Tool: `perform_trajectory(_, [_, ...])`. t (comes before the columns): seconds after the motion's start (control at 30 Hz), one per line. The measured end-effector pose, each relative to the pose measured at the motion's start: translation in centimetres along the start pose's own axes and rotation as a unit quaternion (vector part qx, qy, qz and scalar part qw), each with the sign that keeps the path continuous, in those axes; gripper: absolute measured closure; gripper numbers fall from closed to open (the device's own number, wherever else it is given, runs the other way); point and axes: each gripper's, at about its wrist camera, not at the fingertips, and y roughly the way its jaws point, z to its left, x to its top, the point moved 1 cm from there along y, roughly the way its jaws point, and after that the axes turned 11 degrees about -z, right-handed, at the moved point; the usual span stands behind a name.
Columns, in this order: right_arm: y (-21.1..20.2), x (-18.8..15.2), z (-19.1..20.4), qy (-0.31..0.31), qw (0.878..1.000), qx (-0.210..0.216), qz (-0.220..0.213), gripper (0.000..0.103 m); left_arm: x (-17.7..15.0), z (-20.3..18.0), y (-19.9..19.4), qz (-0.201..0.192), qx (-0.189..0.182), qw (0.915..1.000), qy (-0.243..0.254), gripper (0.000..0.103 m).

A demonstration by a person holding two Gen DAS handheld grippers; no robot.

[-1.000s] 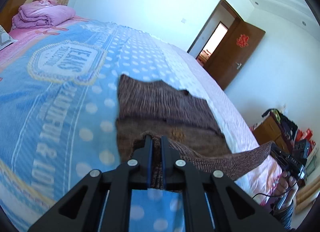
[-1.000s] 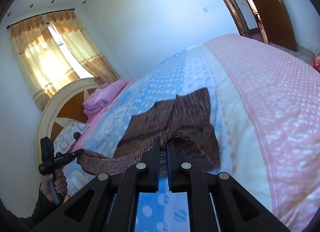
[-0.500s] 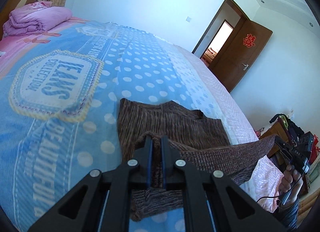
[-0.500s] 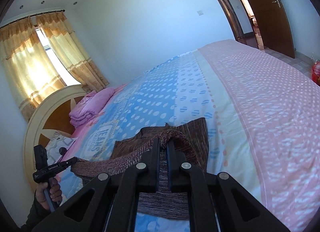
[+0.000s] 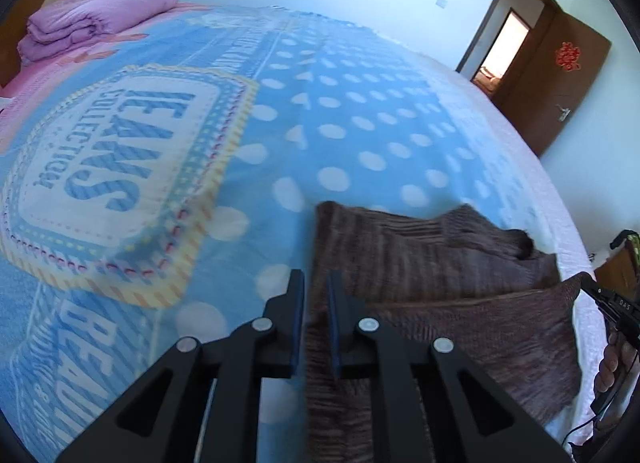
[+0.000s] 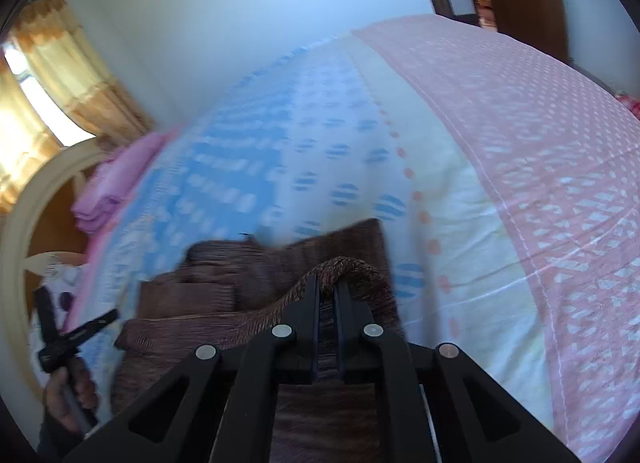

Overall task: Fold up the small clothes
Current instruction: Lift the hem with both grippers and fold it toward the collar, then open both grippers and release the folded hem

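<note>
A brown knitted garment [image 5: 440, 263] lies on the bed [image 5: 340, 131], its near half folded over the far half. My left gripper [image 5: 314, 277] is at the garment's left edge. Its jaws are opening; the edge runs between the pads with a visible gap. My right gripper [image 6: 328, 281] is also opening, but the garment's [image 6: 240, 275] thick hem still arches over its tips, with cloth pinched between the pads. Each view shows the other gripper in a hand: the right gripper [image 5: 612, 303] at the far right, the left gripper [image 6: 72, 339] at the lower left.
A folded pink quilt [image 5: 92, 19] sits by the wooden headboard [image 6: 24, 223]. The bed cover [image 6: 460, 183] is blue with dots, cream, then pink. A brown door [image 5: 560, 75] stands open beyond the bed. Curtains [image 6: 60, 63] hang at the window.
Both grippers carried the near hem forward and down over the far part of the garment. The left jaws now stand apart from the cloth, and the right jaws have widened slightly.
</note>
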Motion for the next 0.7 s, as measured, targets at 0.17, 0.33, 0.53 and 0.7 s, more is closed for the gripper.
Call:
perform_trajectory(0.17, [-0.7,-2.6,1.8,-0.133,0.991,-0.031,0.016,0.044,-2.3,0.3,-2.8,-0.003,-0.004,0.9972,0.074,0.047])
perform_trajectory(0.33, [1.1,-5.5,4.7,-0.301,0.948,-0.093,0.053,0.044,-6.5,-2.3,-3.0,0.016,0.021,0.9773,0.21,0.03])
perform_trajectory(0.53, [3.4,-1.6,6.2,-0.296,0.948,-0.119,0.022,0.044,-3.8,-5.0,0.1,-0.038,0.104,0.9591,0.26,0.027])
perform_trajectory(0.7, [2.4,3.2,4.4,-0.206,0.965,-0.155,-0.046,0.044,2.1,-0.6,2.1,-0.051,0.175,0.9731,0.141,0.028])
